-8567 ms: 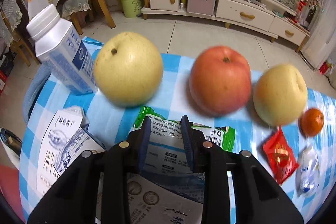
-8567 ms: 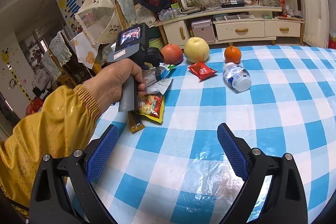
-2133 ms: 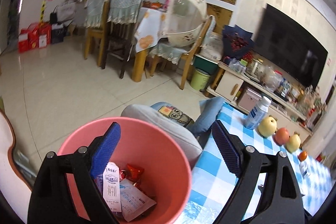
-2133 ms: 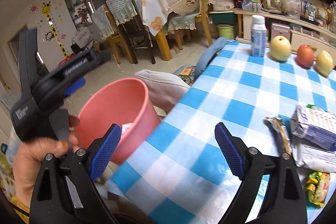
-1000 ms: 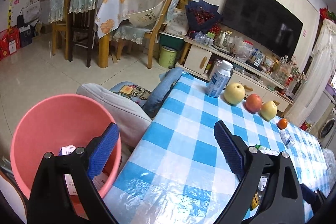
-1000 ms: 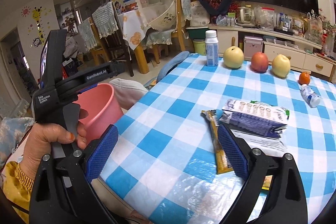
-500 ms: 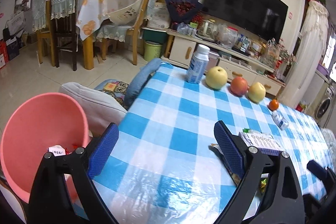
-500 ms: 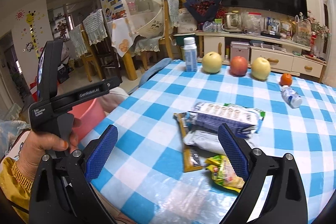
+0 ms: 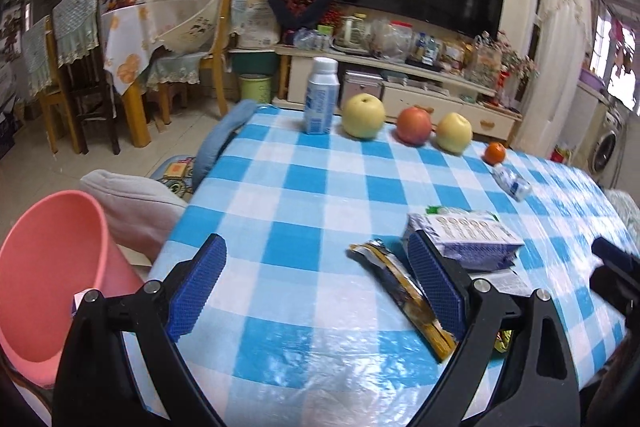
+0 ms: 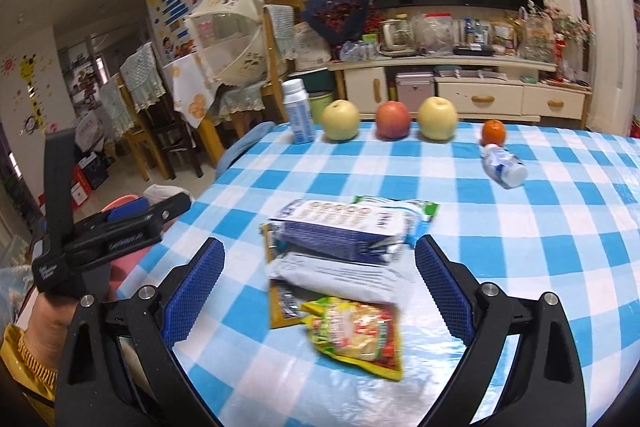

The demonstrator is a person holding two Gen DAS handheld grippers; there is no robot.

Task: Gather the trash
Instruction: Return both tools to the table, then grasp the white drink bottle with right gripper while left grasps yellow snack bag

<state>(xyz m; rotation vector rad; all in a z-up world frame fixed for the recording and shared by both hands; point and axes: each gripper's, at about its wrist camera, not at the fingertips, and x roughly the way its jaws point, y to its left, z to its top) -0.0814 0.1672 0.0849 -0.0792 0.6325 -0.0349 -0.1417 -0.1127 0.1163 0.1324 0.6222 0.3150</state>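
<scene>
- Left gripper [image 9: 316, 287]: jaws wide apart, nothing between them, over the near edge of the table [image 9: 304, 195].
- Right gripper [image 10: 320, 285]: jaws also wide apart, empty, hovering just short of the trash pile.
- Pile sits mid-table on the blue check cloth: carton [image 10: 340, 225] flattened on top, white pouch [image 10: 340, 273] under it on the near side, both touching.
- Green-edged wrapper [image 10: 420, 207] pokes out from behind the carton.
- Brown bar wrapper [image 9: 404, 291] lies at the pile's left side, partly under the pouch; in the left view it runs diagonally beside the right finger pad [image 9: 434, 283].
- Yellow snack bag [image 10: 360, 335] is nearest to the right gripper, overlapping the brown wrapper's end; blurred.
- Pink bin [image 9: 52, 267] stands off the table's left corner, beside the left gripper; a bit of paper shows inside at its rim.
- Far edge, in a row: milk bottle [image 10: 298, 117] upright, pear [image 10: 340, 121], apple [image 10: 393, 121], second pear [image 10: 437, 119], orange [image 10: 493, 131].
- Small bottle [image 10: 502, 165] lies on its side just in front of the orange.
- Right view shows the left hand [image 10: 56, 311] gripping the left tool's handle, yellow sleeve at the wrist.
</scene>
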